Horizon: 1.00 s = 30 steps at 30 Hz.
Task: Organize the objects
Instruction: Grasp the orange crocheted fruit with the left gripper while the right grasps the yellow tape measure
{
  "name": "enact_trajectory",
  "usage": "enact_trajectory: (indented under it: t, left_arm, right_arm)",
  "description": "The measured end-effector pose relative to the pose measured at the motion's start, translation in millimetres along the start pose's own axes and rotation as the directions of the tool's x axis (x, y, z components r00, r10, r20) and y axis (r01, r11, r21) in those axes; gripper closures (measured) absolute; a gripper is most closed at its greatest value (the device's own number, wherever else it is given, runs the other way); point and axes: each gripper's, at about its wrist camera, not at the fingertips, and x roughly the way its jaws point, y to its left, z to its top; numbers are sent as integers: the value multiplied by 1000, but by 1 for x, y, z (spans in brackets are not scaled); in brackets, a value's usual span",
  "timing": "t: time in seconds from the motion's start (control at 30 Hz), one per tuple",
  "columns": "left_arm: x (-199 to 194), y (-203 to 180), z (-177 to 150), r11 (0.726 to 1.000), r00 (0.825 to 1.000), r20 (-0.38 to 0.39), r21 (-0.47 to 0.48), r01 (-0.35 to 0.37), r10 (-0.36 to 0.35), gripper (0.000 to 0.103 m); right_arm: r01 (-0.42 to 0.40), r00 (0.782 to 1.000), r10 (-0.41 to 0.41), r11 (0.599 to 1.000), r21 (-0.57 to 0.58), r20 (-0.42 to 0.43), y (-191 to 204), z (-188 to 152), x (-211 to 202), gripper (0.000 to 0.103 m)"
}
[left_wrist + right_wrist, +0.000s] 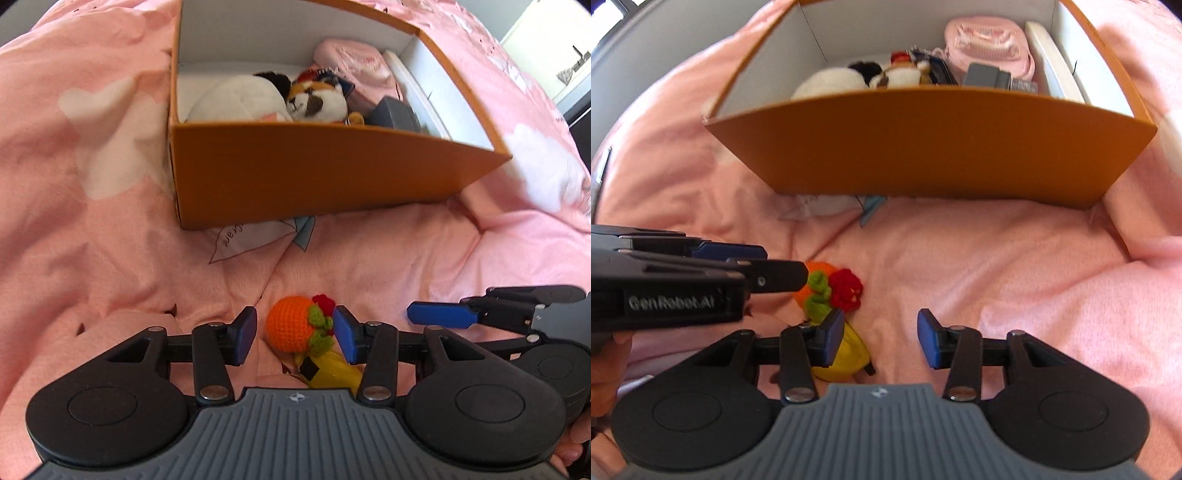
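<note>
A crocheted orange ball [289,325] with green leaves and a red flower lies on the pink bedspread, with a yellow banana toy [330,371] just behind it. My left gripper [295,332] is open, its blue pads on either side of the orange ball, not closed on it. My right gripper [880,338] is open and empty, to the right of the toys; its left pad overlaps the banana toy [849,354]. The orange ball [822,282] shows beside the left gripper in the right wrist view. An orange cardboard box [314,173] stands further ahead.
The box [934,147] holds a white plush [236,98], a small fox-like plush [317,99], a pink pouch [354,66] and a grey block [395,112]. A paper card [251,236] pokes out from under the box. The rumpled pink bedspread [388,251] surrounds everything.
</note>
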Motion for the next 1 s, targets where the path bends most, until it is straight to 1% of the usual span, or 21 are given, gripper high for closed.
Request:
enact_trajectory:
  t: [0.1,0.27,0.3,0.5,0.53,0.7,0.83,1.0]
  left_arm:
    - [6,1,-2,1000,1000,-6,4,18,-18,43]
    - [18,1,-1,998,998,-30,8,56,-56,40]
    - [20,0,-1,999,998,-32,9,52,-52,38]
    - [33,0,1,1000,998,-59,12,8,-8,38]
    - [36,1,1,1000,998,-67,9,3,-2,42]
    - [36,5,0,1000,997,-72,-7,1,-1,45]
    - [24,2,-3,999,997,-68,24,-27,28,46]
    - [7,1,-5,995,995,-63,75,-69,74,46]
  right_arm:
    - [10,1000,-10,1000,-4,-22,0,2,7,57]
    - [17,999,-17,1000,4,-52,-2,2,13,57]
    - [20,998,-19,1000,6,-58,-3,2,14,57]
    - [20,996,-20,1000,-3,-83,-1,1,18,57]
    - [18,996,-19,1000,-5,-87,-1,1,19,57]
    - [12,996,-13,1000,-16,-92,0,0,20,57]
    - [-22,996,20,999,-30,-84,2,-1,17,57]
    - [-117,990,108,988,-104,-89,15,-1,14,57]
